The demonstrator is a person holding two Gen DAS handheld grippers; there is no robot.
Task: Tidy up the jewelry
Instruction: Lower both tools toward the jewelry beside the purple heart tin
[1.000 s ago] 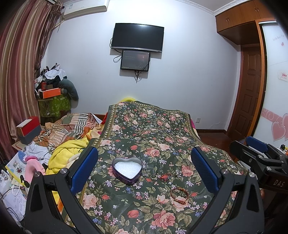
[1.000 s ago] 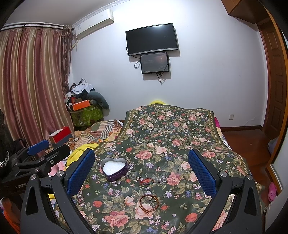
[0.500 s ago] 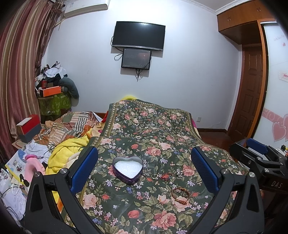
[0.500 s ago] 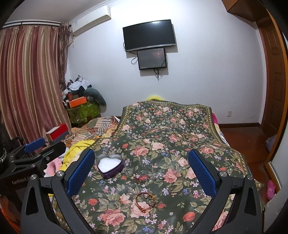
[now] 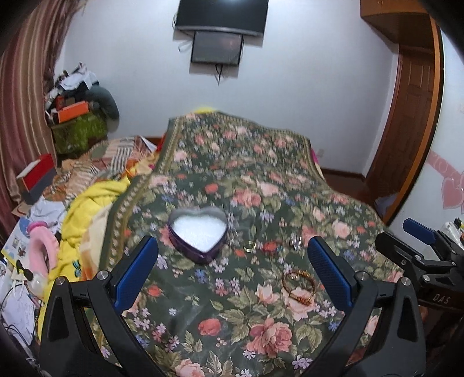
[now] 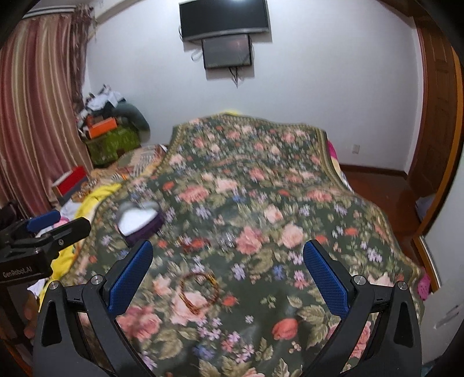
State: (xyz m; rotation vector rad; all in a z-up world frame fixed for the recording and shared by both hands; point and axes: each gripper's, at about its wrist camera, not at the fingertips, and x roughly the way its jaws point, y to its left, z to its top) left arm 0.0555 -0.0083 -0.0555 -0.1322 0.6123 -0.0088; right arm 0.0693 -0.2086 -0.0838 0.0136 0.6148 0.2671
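Observation:
A purple heart-shaped box (image 5: 198, 235) with a white lining sits open on the floral bedspread (image 5: 232, 304); it also shows in the right wrist view (image 6: 139, 221). Right of it lie a gold ring (image 5: 249, 246), a red piece (image 5: 269, 247) and a small silver piece (image 5: 295, 241). A brown beaded bracelet (image 5: 299, 287) lies nearer; it shows in the right wrist view (image 6: 198, 292) too. My left gripper (image 5: 232, 269) is open and empty above the bed. My right gripper (image 6: 227, 275) is open and empty, just right of the bracelet.
Yellow and striped bedding (image 5: 95, 197) and clutter are piled left of the bed. A red box (image 5: 36, 177) sits by the curtain. A wooden door (image 5: 411, 116) stands at the right. A TV (image 5: 220, 14) hangs on the far wall.
Both grippers have tilted down and moved closer to the bed, so the box and jewelry appear larger and nearer. Nothing was picked up.

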